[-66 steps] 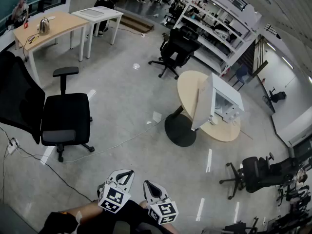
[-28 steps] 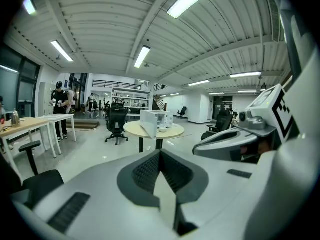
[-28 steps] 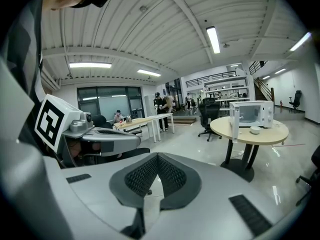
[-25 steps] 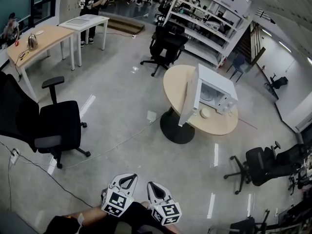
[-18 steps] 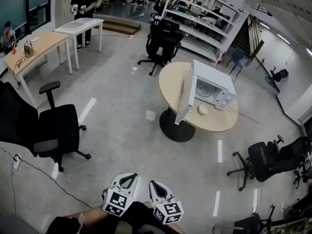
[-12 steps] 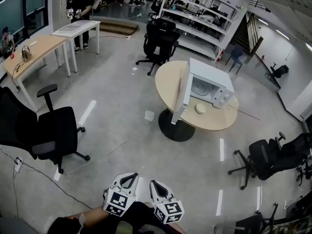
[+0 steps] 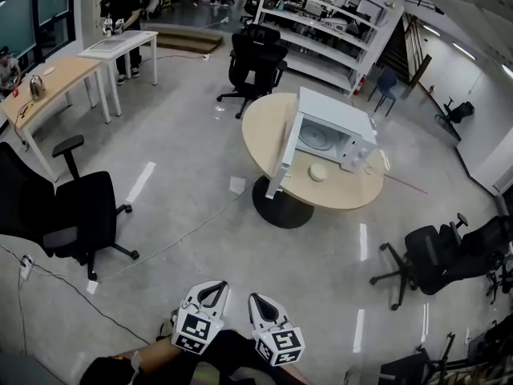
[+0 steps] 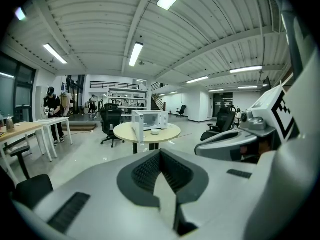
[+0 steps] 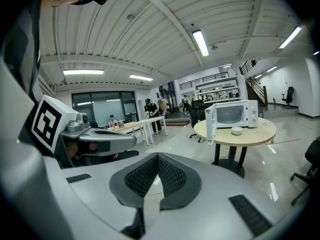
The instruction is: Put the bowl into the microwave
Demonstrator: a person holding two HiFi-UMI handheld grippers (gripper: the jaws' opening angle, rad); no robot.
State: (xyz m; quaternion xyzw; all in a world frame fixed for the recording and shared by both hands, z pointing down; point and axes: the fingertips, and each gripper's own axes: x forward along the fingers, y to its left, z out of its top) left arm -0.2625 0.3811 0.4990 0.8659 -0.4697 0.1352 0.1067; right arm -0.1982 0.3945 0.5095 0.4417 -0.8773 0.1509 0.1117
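A small white bowl (image 7: pixel 318 172) sits on the round wooden table (image 7: pixel 345 192), just in front of the white microwave (image 7: pixel 333 133). The microwave's door (image 7: pixel 282 160) hangs wide open toward the left. Both grippers are low at the bottom of the head view, several steps away from the table across the floor. My left gripper (image 7: pixel 214 284) and right gripper (image 7: pixel 255 299) are side by side, each shut on nothing. The left gripper view looks past the left gripper (image 8: pixel 160 152) at the bowl (image 8: pixel 155 132) and microwave (image 8: pixel 150 119), far off. In the right gripper view, beyond the right gripper (image 9: pixel 157 155), the bowl (image 9: pixel 236 130) lies beside the microwave (image 9: pixel 235 114).
Black office chairs stand at the left (image 7: pixel 68 207), behind the table (image 7: pixel 256 58) and at the right (image 7: pixel 437 255). A cable (image 7: pixel 180 239) runs over the grey floor toward the table's base. A wooden desk (image 7: pixel 48 74), a white table (image 7: pixel 120 46) and shelving (image 7: pixel 321 18) line the back.
The table and microwave have shifted left and nearer in the head view, so the open cavity and the bowl now show. Both grippers stay low and shut.
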